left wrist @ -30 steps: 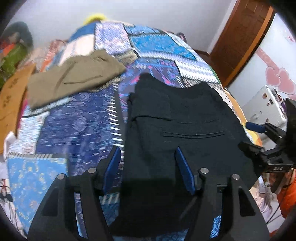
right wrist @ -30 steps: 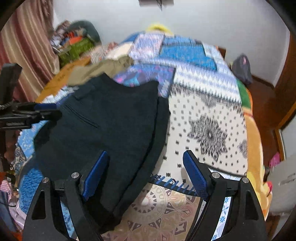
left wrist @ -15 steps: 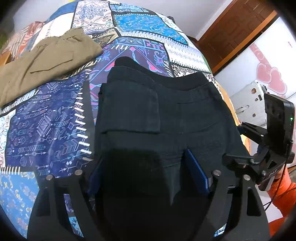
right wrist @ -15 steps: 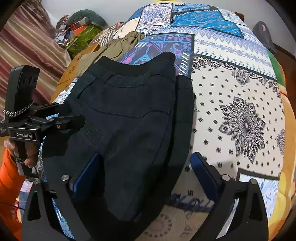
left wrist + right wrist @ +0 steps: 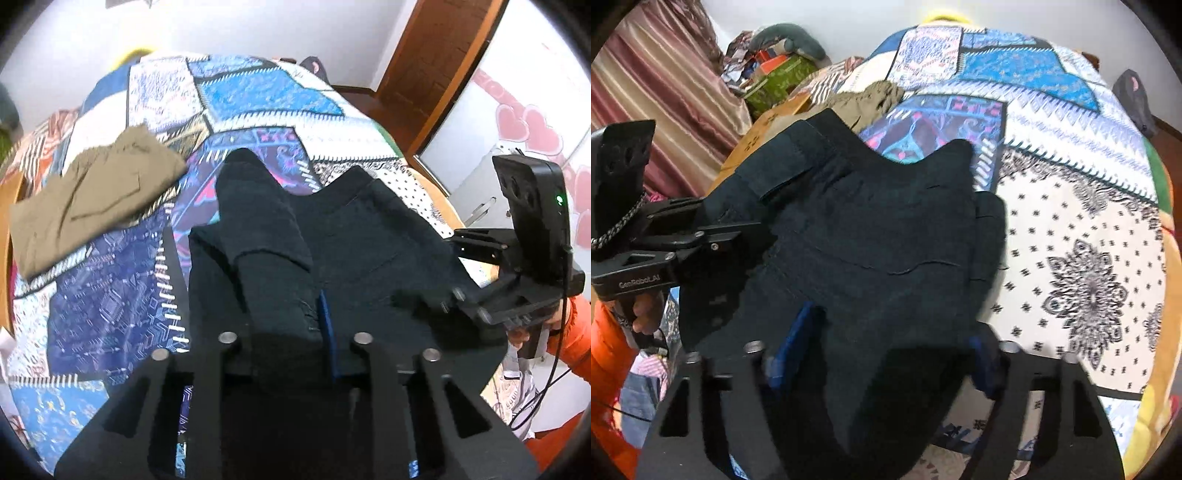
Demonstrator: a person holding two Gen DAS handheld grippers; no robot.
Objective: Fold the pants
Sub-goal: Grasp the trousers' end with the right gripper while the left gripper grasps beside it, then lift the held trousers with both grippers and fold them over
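Black pants (image 5: 369,251) lie on the patchwork bedspread (image 5: 110,280), their near end lifted. My left gripper (image 5: 288,325) is shut on a bunched fold of the black pants at their left near corner. My right gripper (image 5: 882,350) is closed around the pants' right near edge (image 5: 879,258), with cloth filling the gap between its blue pads (image 5: 794,332). Each gripper shows in the other's view: the right one at the right edge (image 5: 517,280), the left one at the left edge (image 5: 665,251).
Folded olive-khaki pants (image 5: 92,199) lie on the bed to the far left. A wooden door (image 5: 436,74) stands at the back right. A striped curtain (image 5: 665,81) and a pile of clutter (image 5: 775,70) are at the left.
Both grippers have moved onto the pants' near end and closed on the cloth. The near end has risen off the bed and bunched up.
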